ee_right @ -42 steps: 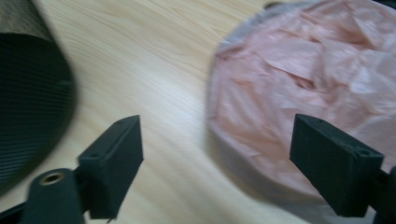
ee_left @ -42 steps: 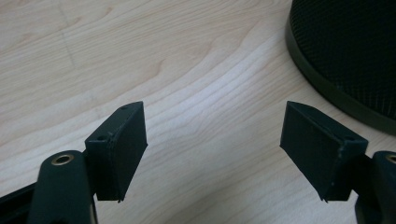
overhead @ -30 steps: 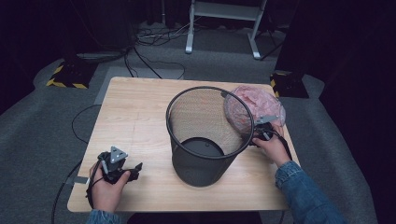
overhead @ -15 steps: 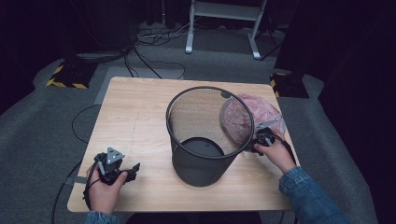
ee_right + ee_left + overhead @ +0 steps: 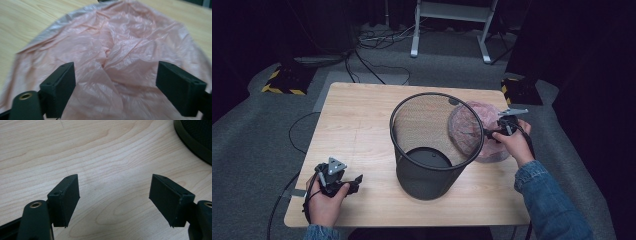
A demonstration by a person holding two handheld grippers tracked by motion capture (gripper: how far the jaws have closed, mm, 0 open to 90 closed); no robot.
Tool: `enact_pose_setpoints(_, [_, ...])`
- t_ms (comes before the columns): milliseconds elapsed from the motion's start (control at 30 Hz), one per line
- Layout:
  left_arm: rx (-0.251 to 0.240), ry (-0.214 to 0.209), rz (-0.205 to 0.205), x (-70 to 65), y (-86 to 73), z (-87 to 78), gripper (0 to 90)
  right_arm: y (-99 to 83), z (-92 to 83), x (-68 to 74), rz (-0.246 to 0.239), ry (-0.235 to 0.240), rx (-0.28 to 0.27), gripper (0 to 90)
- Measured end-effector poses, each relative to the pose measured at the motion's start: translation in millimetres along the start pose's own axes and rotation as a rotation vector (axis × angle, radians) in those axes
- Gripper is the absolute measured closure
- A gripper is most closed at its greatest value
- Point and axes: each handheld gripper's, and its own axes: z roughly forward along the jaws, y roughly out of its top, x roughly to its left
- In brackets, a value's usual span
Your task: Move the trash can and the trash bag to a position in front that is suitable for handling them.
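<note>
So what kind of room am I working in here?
Probably a lab or studio set up for recording, not a home. A lone wooden table stands on grey carpet, loose cables trail across the floor, and hazard-striped equipment bases sit against dark surroundings.

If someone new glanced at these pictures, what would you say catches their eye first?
The black mesh bin standing upright mid-table dominates the scene. Just right of it lies a crumpled pink plastic bag, with the right gripper poised over it, jaws wide open. The left gripper rests open near the table's front-left corner, nothing between its jaws.
</note>
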Motion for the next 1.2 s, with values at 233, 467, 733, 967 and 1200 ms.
enact_pose_setpoints(233, [-0.002,0.007,-0.009,5.7,-2.5,-1.7,24.3,-17.6,43.5,6.9,-0.011,0.011,0.086,15.6])
enact_pose_setpoints(467, [0.002,0.005,-0.007,4.5,-3.0,-1.0,24.4,-38.4,42.0,11.6,0.038,0.025,-0.021,18.7])
enact_pose_setpoints(733, [0.002,0.007,-0.012,4.9,-3.1,-0.7,24.5,-50.6,18.6,10.4,0.008,0.060,0.000,64.4])
enact_pose_setpoints(967, [-0.002,0.002,-0.016,6.1,-3.1,-0.6,24.5,-55.5,3.9,8.6,-0.011,0.090,0.050,84.5])
enact_pose_setpoints(1200, [-0.009,-0.015,-0.038,11.2,-1.1,3.3,24.8,-44.6,-31.0,7.2,-0.001,0.094,-0.022,84.7])
